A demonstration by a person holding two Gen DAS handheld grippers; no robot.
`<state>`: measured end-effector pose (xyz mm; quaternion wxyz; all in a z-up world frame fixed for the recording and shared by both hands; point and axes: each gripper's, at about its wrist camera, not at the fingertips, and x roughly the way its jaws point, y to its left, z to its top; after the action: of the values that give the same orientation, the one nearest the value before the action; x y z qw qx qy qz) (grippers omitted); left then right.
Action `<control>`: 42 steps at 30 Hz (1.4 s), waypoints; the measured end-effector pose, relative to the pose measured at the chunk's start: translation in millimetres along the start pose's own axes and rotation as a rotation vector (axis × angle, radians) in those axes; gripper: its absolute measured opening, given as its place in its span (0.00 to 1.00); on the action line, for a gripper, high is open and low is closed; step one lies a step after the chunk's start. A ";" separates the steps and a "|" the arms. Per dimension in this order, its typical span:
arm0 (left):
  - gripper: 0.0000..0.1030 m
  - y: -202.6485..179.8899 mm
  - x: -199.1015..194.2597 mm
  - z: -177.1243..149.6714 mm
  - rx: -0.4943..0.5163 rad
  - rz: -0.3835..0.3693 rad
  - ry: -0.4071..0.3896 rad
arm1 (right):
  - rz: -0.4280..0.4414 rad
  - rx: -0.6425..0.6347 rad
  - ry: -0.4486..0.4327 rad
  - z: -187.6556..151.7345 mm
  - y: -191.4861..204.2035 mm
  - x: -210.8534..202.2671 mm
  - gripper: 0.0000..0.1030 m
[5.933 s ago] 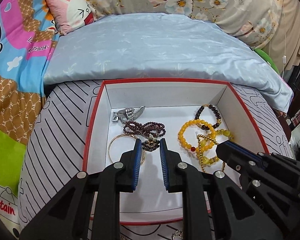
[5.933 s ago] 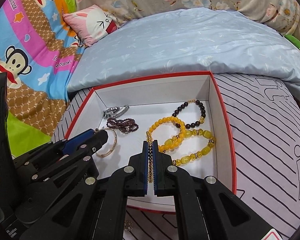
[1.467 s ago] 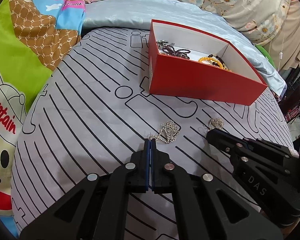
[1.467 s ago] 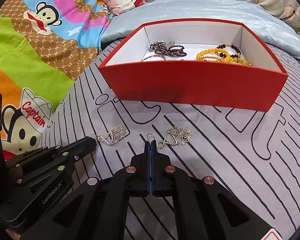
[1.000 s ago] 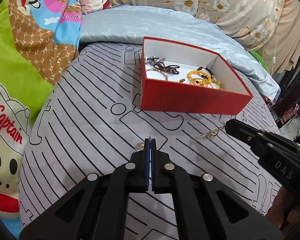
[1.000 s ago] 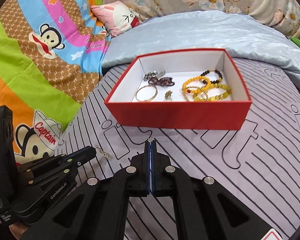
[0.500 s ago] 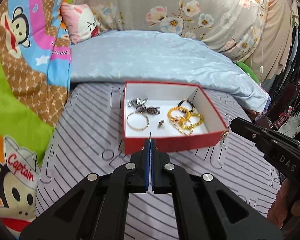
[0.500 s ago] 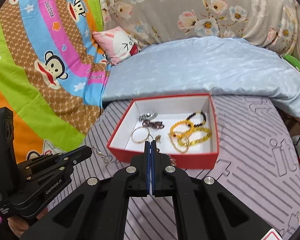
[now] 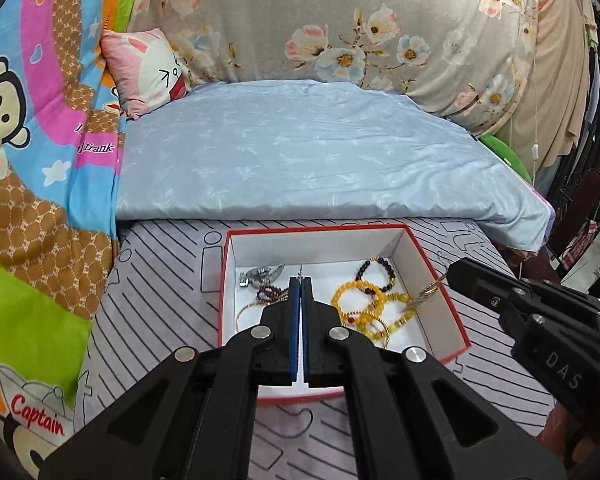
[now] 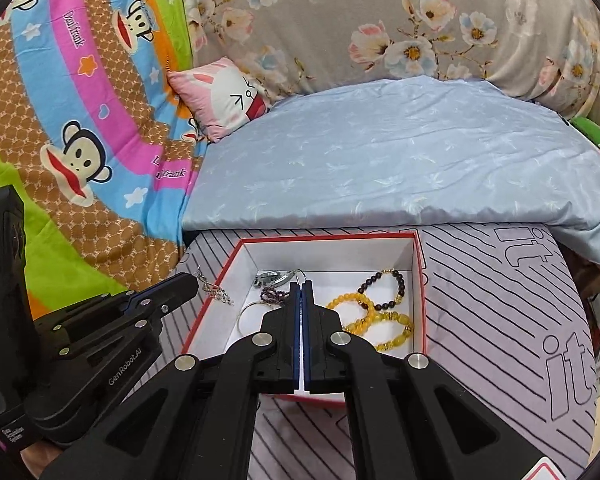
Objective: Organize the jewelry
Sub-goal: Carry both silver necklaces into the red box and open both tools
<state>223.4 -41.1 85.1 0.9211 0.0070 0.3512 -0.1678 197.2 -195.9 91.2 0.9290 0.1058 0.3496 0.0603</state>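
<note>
My left gripper is pinching the thin wire hook of a silver filigree earring, which dangles over the left rim of the red cardboard box with white inside. My right gripper is pressed together on a second dangling earring, hanging just inside the box's right wall. Inside the box lie yellow bead bracelets, a dark bead bracelet, a thin gold bangle and a silver clip.

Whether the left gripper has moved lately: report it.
Yes. The left gripper, shut on an earring, rose from the striped cover before the red box to its left rim.
</note>
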 end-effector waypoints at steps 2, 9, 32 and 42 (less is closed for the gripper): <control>0.00 -0.9 14.2 3.6 0.001 0.010 0.012 | -0.002 0.004 0.014 4.0 -3.8 12.0 0.00; 0.00 -1.1 50.5 6.2 0.005 0.035 0.052 | -0.021 -0.002 0.045 9.4 -9.1 44.5 0.00; 0.00 4.1 98.3 8.1 0.003 0.059 0.109 | -0.070 -0.019 0.116 4.1 -14.0 101.1 0.00; 0.00 4.2 101.3 8.3 0.003 0.062 0.112 | -0.072 -0.020 0.117 3.3 -14.9 102.9 0.01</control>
<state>300.6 -69.0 25.1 0.9046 0.0284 0.4019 -0.1390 276.9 -191.8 24.5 0.9096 0.0802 0.4061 0.0363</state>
